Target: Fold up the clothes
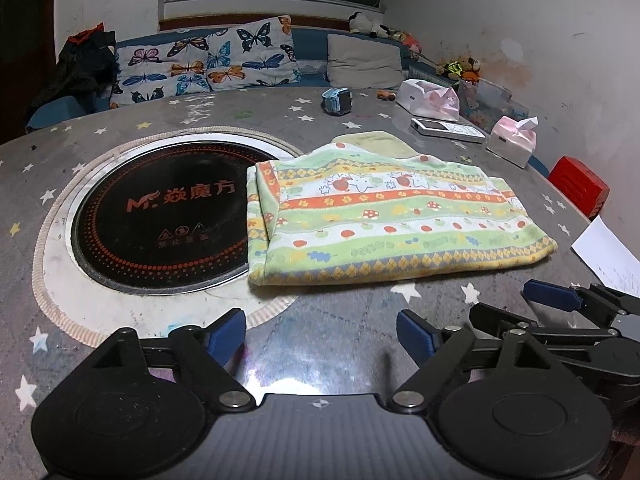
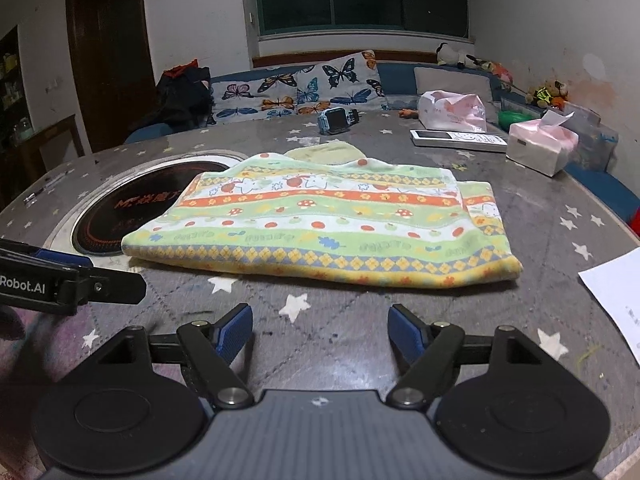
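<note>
A folded striped garment (image 1: 392,216) (image 2: 320,228) in green, orange and yellow lies flat on the grey star-print table (image 1: 328,328), its left end over the round black cooktop (image 1: 160,224). A pale yellow cloth (image 1: 372,142) peeks out behind it. My left gripper (image 1: 322,336) is open and empty, short of the garment's near edge. My right gripper (image 2: 320,334) is also open and empty, just before the near hem. The right gripper's blue pads (image 1: 552,296) show at the right of the left wrist view; the left gripper's body (image 2: 60,280) shows at the left of the right wrist view.
Behind the garment sit a blue watch (image 2: 336,119), a white remote (image 2: 458,139), tissue packs (image 2: 540,144) and a plastic bag (image 2: 452,111). A white paper (image 2: 616,300) lies at the right table edge. A sofa with butterfly pillows (image 1: 208,64) runs along the far side.
</note>
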{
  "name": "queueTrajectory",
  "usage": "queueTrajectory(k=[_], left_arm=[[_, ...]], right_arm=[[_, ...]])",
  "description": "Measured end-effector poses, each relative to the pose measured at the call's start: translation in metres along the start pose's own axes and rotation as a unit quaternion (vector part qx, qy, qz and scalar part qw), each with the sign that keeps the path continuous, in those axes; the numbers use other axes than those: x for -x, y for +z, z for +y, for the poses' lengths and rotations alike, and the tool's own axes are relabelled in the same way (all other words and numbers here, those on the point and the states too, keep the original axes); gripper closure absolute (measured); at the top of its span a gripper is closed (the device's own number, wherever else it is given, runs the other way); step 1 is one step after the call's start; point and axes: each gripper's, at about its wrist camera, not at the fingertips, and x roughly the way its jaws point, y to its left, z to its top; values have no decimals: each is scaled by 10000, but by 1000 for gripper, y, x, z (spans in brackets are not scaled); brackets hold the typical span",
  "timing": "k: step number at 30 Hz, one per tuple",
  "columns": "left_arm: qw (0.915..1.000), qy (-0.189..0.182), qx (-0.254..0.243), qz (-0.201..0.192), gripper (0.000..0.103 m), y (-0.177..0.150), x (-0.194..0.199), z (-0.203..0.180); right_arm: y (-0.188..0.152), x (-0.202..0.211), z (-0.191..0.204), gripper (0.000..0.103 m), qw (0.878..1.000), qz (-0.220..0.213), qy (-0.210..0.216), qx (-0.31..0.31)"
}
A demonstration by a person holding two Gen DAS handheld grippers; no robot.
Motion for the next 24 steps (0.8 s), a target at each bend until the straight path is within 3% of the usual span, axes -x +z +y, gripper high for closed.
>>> queueTrajectory(k=[2,24], left_arm=[[10000,-11,-1,15,15,-2,0,0],[10000,-40,-39,-11,5,-16,8,-5]], right_arm=[[-2,1,2,20,10000,-7,-58,34],[-9,12,8,12,9998,1,-214,-42]])
